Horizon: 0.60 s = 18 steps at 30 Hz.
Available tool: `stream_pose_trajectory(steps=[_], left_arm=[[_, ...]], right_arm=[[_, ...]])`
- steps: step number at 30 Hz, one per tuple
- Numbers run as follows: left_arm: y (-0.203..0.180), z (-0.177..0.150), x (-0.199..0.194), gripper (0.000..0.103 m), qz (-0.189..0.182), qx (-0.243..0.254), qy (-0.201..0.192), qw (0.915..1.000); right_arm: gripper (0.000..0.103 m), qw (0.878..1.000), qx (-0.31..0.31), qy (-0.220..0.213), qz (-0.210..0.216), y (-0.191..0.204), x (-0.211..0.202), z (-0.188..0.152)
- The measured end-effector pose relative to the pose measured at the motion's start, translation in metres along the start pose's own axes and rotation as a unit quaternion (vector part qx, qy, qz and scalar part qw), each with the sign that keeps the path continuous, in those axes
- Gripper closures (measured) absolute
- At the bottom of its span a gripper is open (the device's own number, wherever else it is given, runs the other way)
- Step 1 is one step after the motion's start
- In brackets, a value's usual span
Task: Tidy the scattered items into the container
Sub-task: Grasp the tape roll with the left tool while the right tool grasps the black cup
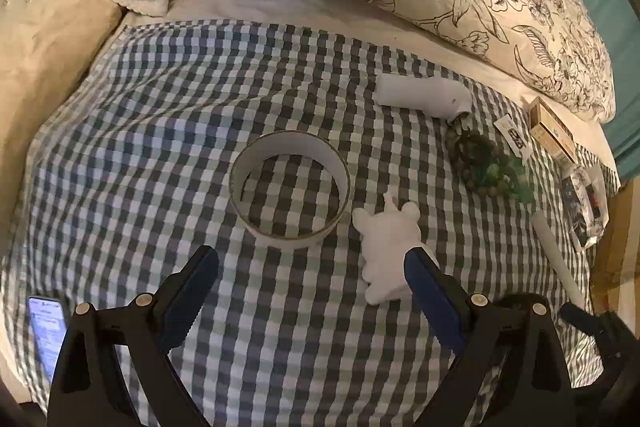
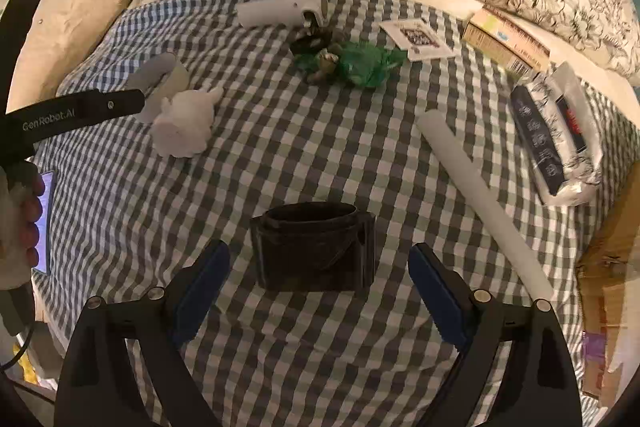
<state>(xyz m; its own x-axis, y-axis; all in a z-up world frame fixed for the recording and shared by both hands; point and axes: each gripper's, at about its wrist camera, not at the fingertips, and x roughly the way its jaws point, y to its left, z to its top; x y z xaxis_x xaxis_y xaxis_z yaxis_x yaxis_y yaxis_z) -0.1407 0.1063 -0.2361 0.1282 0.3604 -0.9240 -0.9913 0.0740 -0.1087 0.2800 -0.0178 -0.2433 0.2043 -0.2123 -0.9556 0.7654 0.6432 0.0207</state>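
We see a checked cloth (image 1: pixel 160 131) on the bed w/ items scattered. White tube (image 2: pixel 480 203): long axis diagonal in right view, running from mid-cloth toward the lower right edge; plain, matte, smooth. Tape roll (image 1: pixel 290 189) lies flat, hole up, pale rim, cloth showing thru it. White figurine (image 1: pixel 388 251) just beside the roll, on its side, lumpy. Black wallet-like holder (image 2: pixel 316 247) sits flat, opening facing away from us, directly ahead of the right gripper (image 2: pixel 320 267); fingers wide apart, nothing btwn them. Left gripper (image 1: pixel 312 275) fingers also well apart, empty; its right finger (image 1: pixel 428 291) overlaps the figurine in view, contact unclear. Green beads bundle (image 2: pixel 352 65) farther back.
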Motion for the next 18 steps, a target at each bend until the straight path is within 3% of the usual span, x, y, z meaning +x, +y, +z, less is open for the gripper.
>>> stream_pose_trajectory(steps=[6, 18], left_arm=[[-0.008, 0.007, 0.022, 0.007, -0.012, 0.022, 0.01, 0.9996], [0.019, 0.032, 0.053, 0.004, 0.015, -0.017, 0.024, 0.9994]], right_arm=[[0.012, 1.0, 0.013, 0.011, -0.002, -0.01, 0.02, 0.004], [0.012, 0.999, 0.015, 0.04, 0.0, -0.006, 0.049, 0.009]])
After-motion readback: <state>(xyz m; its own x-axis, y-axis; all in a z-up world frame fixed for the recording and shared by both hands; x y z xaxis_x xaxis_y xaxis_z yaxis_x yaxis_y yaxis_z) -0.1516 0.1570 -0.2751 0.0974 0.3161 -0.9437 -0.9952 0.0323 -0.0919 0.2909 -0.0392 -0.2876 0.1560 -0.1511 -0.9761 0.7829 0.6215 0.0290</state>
